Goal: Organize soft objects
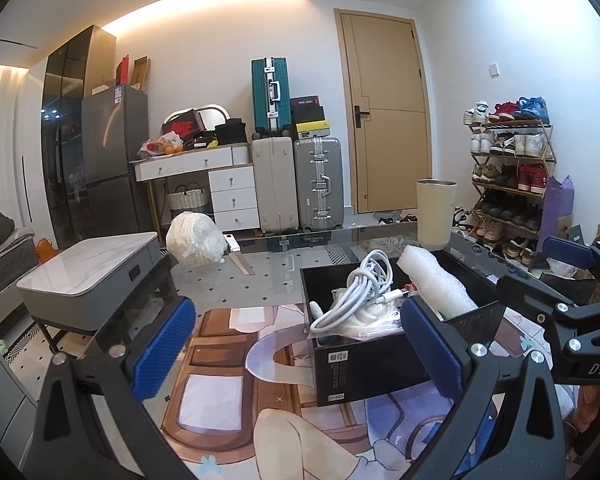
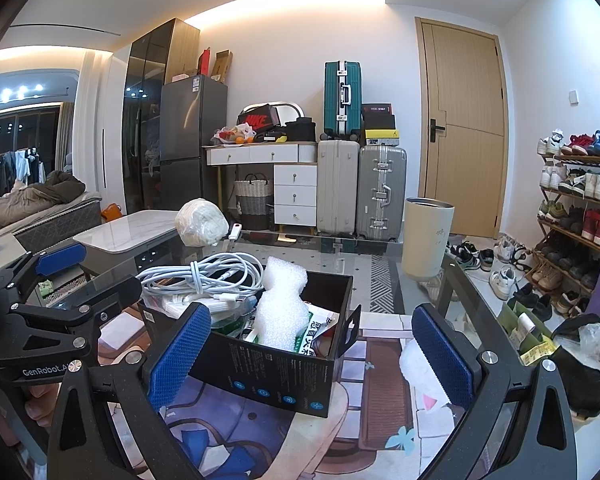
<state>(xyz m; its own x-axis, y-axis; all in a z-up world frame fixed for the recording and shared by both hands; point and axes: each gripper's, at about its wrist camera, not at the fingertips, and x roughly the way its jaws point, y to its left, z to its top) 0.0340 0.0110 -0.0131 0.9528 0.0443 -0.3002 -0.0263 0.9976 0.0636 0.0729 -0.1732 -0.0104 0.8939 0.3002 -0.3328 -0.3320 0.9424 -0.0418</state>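
- Black box [image 2: 284, 376]: we log it on the illustrated mat [image 2: 260, 440] on the glass table; our landmark.
- White cable coil [image 2: 204, 276]: in the box, heaped at its left side.
- White foam piece [image 2: 278, 312]: in the box, upright, right of the coil.
- Green-printed packet [image 2: 316, 332]: in the box, under the foam.
- Left gripper [image 1: 296, 352]: we hold it just left of the box, fingers apart, nothing between.
- Right gripper [image 2: 312, 356]: in front of the box, fingers apart, nothing gripped.
- Cream tumbler [image 2: 428, 240]: behind the box, to its right.

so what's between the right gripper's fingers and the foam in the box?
Right wrist view: only the black box's near wall separates the open right gripper from the white foam.
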